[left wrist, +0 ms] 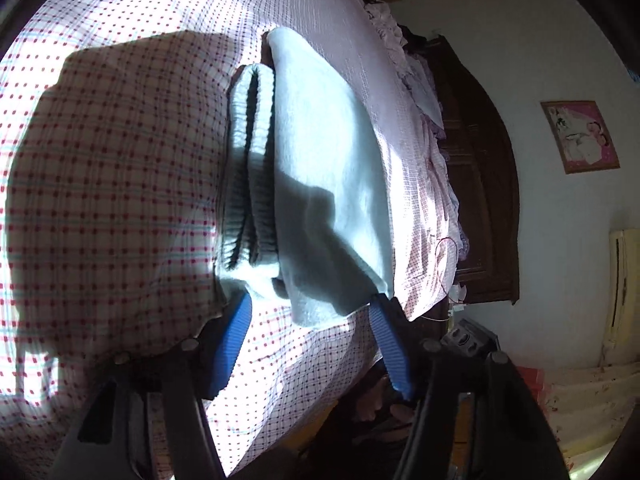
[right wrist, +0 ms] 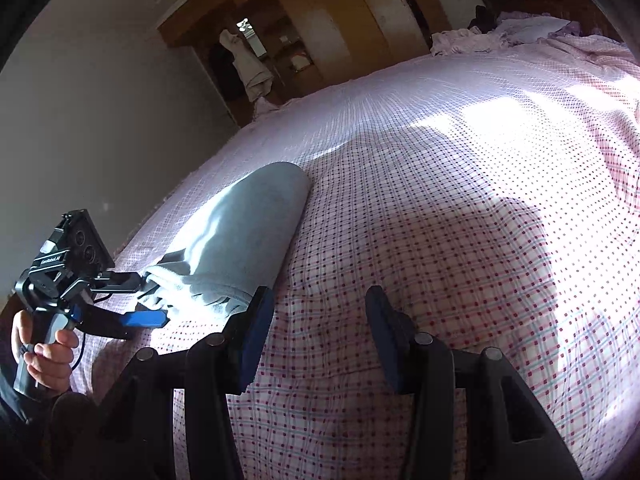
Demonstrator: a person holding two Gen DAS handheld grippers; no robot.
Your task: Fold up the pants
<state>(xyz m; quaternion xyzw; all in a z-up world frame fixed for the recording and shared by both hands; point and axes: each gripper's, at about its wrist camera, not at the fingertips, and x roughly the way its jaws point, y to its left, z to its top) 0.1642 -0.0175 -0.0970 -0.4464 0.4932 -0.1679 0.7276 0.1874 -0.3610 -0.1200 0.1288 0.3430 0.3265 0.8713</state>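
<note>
Straddling the folded pants (left wrist: 320,168) edge on the bed (left wrist: 120,160), the left gripper (left wrist: 310,306) gapes unclenched; closing carelessly could snag 1 layer, spoiling the fold. The right gripper (right wrist: 320,300) hovers released.

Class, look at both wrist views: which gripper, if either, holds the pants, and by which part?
Neither clearly holds them. The left gripper is open, its fingers straddling the near edge of the folded pants. The right gripper is open over the bedsheet.
</note>
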